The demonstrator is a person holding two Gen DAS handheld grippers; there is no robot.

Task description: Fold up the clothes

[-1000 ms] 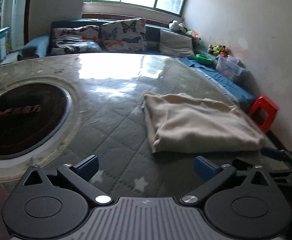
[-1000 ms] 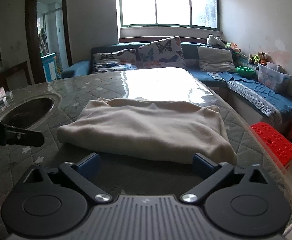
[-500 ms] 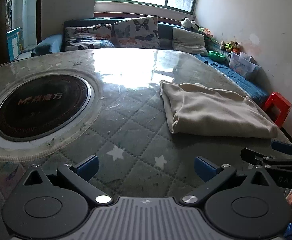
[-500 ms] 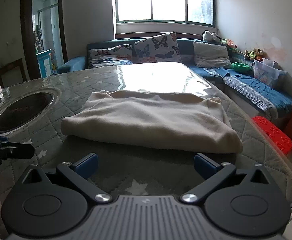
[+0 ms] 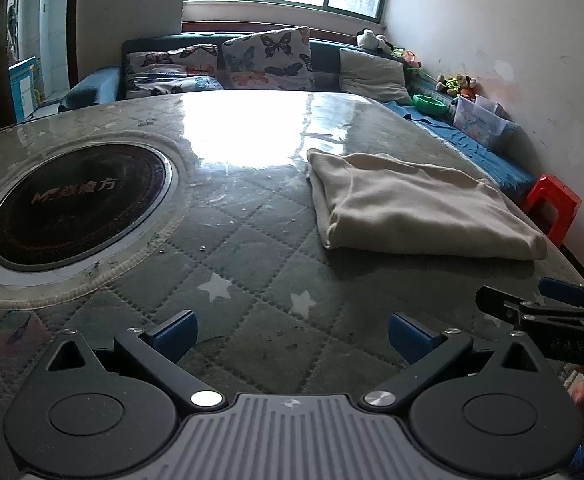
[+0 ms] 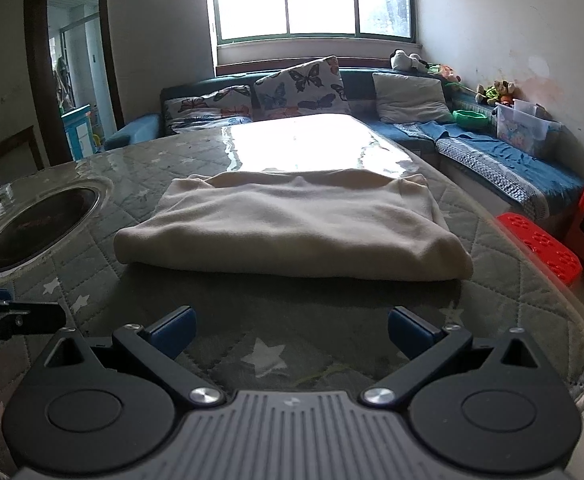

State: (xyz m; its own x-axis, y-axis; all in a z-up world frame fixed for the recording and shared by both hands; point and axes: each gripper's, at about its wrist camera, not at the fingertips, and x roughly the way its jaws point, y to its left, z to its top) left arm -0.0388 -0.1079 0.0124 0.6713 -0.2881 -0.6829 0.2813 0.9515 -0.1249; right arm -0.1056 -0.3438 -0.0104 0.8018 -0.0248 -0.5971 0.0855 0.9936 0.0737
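Both our grippers are spread wide with nothing between the blue pads, the left gripper (image 5: pixel 293 331) hovering over bare quilted table cover (image 5: pixel 252 264) and the right gripper (image 6: pixel 292 326) lined up just short of the folded cream garment (image 6: pixel 292 228), not touching it. The left view catches the round black cooktop (image 5: pixel 76 204) up close and the right gripper poking in from the side, while the right view shows the garment's thick near fold head-on plus the red stools (image 6: pixel 543 248) off the table's right edge. Lots of open table left of the garment, way less on the right where the edge curves away.
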